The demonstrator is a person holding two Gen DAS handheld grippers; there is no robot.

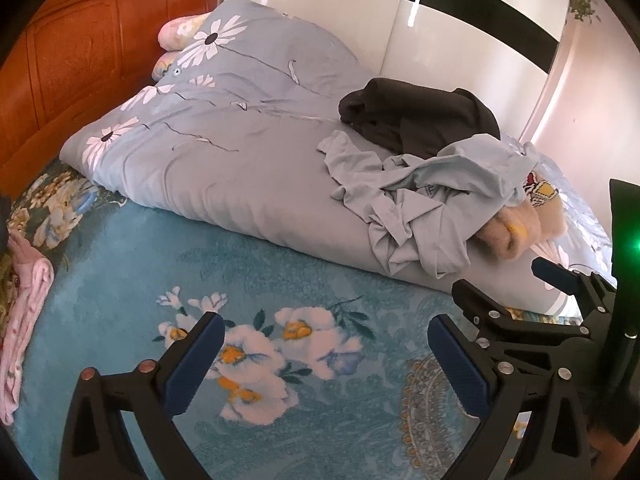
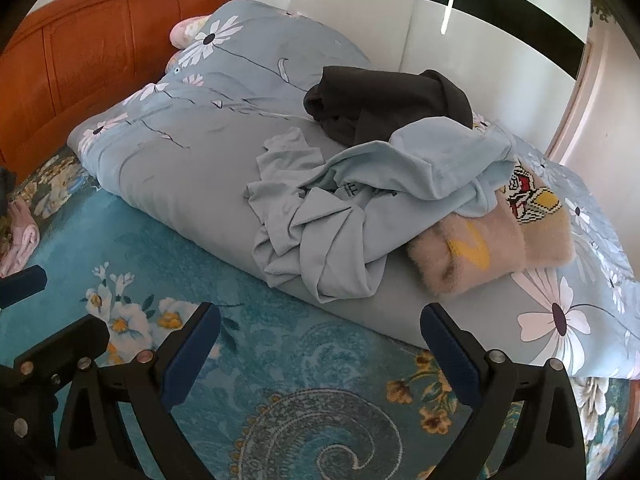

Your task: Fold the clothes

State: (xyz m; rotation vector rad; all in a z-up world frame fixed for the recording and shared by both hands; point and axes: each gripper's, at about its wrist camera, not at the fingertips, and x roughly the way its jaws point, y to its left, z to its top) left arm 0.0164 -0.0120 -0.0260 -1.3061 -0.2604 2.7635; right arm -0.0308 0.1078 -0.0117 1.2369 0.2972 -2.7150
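Note:
A crumpled light blue garment (image 1: 420, 200) (image 2: 352, 208) lies on the folded grey floral duvet (image 1: 224, 148) (image 2: 192, 144). A dark grey garment (image 1: 420, 116) (image 2: 384, 100) lies behind it. A tan fuzzy sweater (image 1: 520, 224) (image 2: 492, 248) lies partly under its right side. My left gripper (image 1: 326, 356) is open and empty above the teal floral blanket (image 1: 280, 312), short of the clothes. My right gripper (image 2: 320, 344) is open and empty just in front of the duvet edge; it also shows in the left wrist view (image 1: 496, 296).
An orange wooden headboard (image 1: 80, 60) (image 2: 80, 52) stands at the left. A pink cloth (image 1: 24, 320) (image 2: 20, 240) lies at the blanket's left edge. White glossy wardrobe doors (image 1: 400, 20) (image 2: 480, 40) stand behind the bed. Pillows (image 1: 180, 32) sit by the headboard.

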